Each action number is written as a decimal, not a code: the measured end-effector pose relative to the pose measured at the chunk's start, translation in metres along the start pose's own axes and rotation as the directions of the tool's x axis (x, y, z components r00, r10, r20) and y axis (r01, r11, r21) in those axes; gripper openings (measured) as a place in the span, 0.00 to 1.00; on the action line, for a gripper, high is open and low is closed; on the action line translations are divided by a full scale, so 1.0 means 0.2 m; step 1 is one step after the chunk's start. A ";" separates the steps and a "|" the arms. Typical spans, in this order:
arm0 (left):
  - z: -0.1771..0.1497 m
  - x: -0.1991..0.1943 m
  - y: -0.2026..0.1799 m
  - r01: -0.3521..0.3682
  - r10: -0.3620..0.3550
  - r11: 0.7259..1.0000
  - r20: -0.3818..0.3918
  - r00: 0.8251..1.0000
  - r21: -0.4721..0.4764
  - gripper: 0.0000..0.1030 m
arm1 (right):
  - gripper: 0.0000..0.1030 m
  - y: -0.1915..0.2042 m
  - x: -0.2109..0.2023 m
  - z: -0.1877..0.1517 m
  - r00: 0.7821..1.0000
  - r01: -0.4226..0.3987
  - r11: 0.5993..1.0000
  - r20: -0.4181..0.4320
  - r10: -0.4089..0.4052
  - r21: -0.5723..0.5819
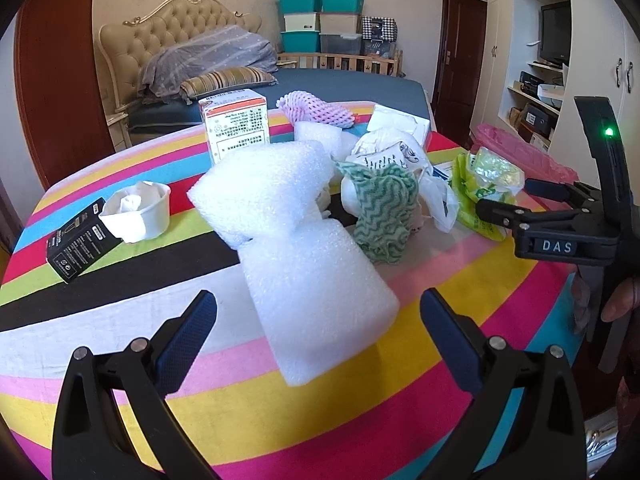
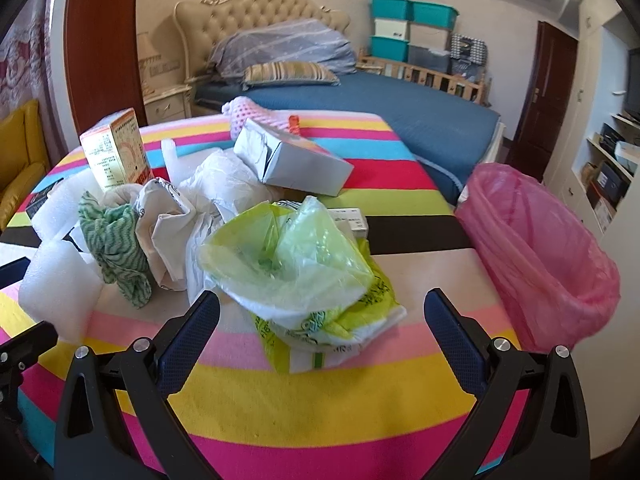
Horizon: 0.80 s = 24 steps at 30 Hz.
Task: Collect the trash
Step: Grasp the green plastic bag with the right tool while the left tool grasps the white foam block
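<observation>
Nearest my left tongs (image 1: 318,332), spread wide and empty, lies the white foam sheet (image 1: 304,272) on the striped tabletop (image 1: 440,280). Right tongs (image 2: 322,330), likewise agape, straddle the green plastic bag (image 2: 296,256), probably because the pink-lined bin (image 2: 540,256) stands just beside that edge for a short drop.

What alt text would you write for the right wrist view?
The open right gripper faces a crumpled green plastic bag on a striped tablecloth, amid other trash. A bin with a pink liner stands right of it.

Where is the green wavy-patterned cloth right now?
In the left wrist view the green cloth sits mid-table, between the white foam sheet and crumpled white paper.
</observation>
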<state>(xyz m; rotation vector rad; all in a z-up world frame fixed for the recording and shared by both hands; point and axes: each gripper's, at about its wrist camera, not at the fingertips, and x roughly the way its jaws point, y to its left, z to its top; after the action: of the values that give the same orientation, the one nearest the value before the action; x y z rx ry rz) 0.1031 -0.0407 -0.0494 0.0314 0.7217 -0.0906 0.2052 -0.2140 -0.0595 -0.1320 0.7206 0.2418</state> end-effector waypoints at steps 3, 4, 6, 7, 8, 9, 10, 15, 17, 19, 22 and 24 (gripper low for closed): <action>0.03 0.05 -0.01 -0.005 0.005 1.000 -0.016 1.000 -0.005 0.88 | 0.93 0.00 0.03 0.01 1.000 -0.007 1.000 -0.004 0.007 -0.013; 0.03 0.07 -0.02 -0.002 0.002 1.000 -0.027 1.000 -0.004 0.82 | 0.93 0.01 0.03 0.00 1.000 -0.008 1.000 -0.005 0.008 -0.010; 0.03 0.09 -0.03 0.001 -0.001 1.000 -0.048 0.999 0.003 0.72 | 0.69 0.00 0.04 -0.01 0.999 -0.031 1.000 -0.008 0.031 0.005; 0.02 0.09 -0.04 -0.004 0.005 1.000 -0.047 0.999 0.007 0.71 | 0.63 0.00 0.04 -0.02 0.999 -0.041 0.999 -0.009 0.041 0.010; 0.02 0.09 -0.04 -0.006 0.007 1.000 -0.043 0.999 0.018 0.71 | 0.58 -0.01 0.03 -0.03 0.999 -0.037 0.999 -0.002 0.037 0.021; 0.01 0.08 -0.04 -0.003 0.004 1.000 -0.043 0.999 0.024 0.70 | 0.56 -0.01 0.01 -0.04 0.999 -0.039 0.999 0.008 0.039 0.031; 0.01 0.08 -0.05 0.001 0.000 0.999 -0.041 0.999 0.032 0.70 | 0.55 -0.03 -0.01 -0.05 0.999 -0.051 0.998 0.019 0.050 0.046; -0.03 0.03 -0.08 0.016 -0.015 0.996 -0.018 1.000 0.092 0.69 | 0.46 -0.01 -0.10 -0.12 0.997 -0.066 0.997 0.046 0.064 0.035; -0.04 0.00 -0.10 0.024 -0.024 0.992 -0.003 1.000 0.121 0.69 | 0.44 0.00 -0.15 -0.16 0.997 -0.059 0.998 0.056 0.058 0.012; -0.06 -0.04 -0.12 0.037 -0.039 0.989 0.011 0.999 0.145 0.69 | 0.44 0.02 -0.18 -0.18 0.995 -0.066 0.998 0.072 0.065 0.004; -0.08 -0.11 -0.18 0.048 -0.059 0.978 0.049 0.997 0.204 0.69 | 0.43 0.04 -0.23 -0.22 0.993 -0.067 0.998 0.094 0.067 -0.002; -0.09 -0.14 -0.21 0.052 -0.072 0.969 0.075 0.995 0.241 0.69 | 0.43 0.05 -0.27 -0.24 0.990 -0.078 0.997 0.114 0.077 0.000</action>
<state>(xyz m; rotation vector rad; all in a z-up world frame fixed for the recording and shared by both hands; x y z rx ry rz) 0.0661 -0.0801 -0.0450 0.2339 0.6255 -0.2374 0.1330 -0.2236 -0.0597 -0.0852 0.6135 0.3193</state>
